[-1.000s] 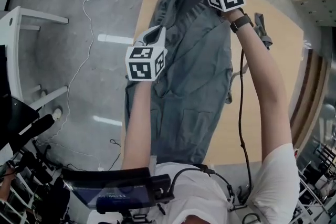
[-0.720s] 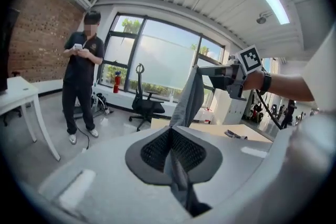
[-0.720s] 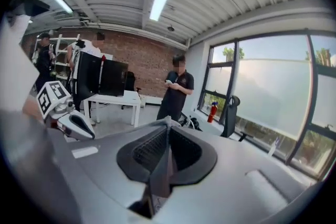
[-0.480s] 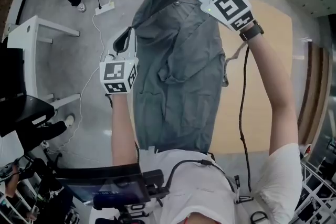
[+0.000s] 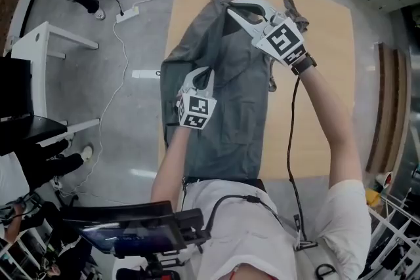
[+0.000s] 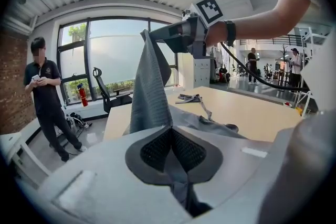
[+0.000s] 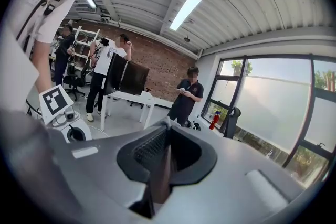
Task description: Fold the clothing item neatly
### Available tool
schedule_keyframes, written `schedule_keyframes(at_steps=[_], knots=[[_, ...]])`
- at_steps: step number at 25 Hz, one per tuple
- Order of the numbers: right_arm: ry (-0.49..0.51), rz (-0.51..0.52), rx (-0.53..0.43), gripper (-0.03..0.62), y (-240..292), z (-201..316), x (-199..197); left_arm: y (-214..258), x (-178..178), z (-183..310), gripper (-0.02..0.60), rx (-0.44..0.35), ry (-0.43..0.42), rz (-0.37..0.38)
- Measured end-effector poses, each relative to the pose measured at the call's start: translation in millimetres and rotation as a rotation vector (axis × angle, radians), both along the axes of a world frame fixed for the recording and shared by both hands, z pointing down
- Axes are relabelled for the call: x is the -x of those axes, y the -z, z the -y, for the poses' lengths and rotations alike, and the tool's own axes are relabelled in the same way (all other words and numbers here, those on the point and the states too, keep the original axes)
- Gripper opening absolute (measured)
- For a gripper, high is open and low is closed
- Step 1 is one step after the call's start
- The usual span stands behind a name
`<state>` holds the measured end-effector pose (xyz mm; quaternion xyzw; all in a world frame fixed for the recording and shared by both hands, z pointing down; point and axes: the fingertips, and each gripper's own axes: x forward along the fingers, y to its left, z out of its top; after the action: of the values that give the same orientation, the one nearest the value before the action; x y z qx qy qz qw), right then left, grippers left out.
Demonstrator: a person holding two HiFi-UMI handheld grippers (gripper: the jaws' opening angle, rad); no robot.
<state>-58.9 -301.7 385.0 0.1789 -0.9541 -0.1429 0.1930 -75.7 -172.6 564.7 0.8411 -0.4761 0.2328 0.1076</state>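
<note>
Above the table (image 5: 321,75), left gripper (image 5: 203,71) clenches the grey garment (image 5: 236,85); right gripper (image 5: 232,8) clenches it too.

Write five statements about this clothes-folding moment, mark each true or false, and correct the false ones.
1. The left gripper and the right gripper are both shut on the grey garment. True.
2. The garment lies flat and folded on the table. False: it is held up between the two grippers, unfolded.
3. The table is light wood. True.
4. The fire extinguisher by the window is blue. False: it is red.
5. Nobody else is in the room. False: a person in black stands near the window.
</note>
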Motion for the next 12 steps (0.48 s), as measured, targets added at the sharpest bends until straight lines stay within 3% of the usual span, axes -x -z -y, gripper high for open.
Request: schedule_keyframes(at_steps=[3, 7, 9, 12], knots=[[-0.002, -0.021, 0.003, 0.031, -17, -13, -3, -19, -13, -9, 0.009, 0.039, -0.005, -0.008], [-0.014, -0.058, 0.041, 0.031, -60, -54, -33, -49, -18, -31, 0.009, 0.100, -0.078, 0.091], [-0.035, -0.146, 0.090, 0.031, -115, -90, -67, -71, -17, -48, 0.011, 0.132, -0.140, 0.169], [-0.089, -0.356, 0.197, 0.034, -220, -154, -122, -104, -15, -74, 0.042, 0.197, -0.230, 0.245]])
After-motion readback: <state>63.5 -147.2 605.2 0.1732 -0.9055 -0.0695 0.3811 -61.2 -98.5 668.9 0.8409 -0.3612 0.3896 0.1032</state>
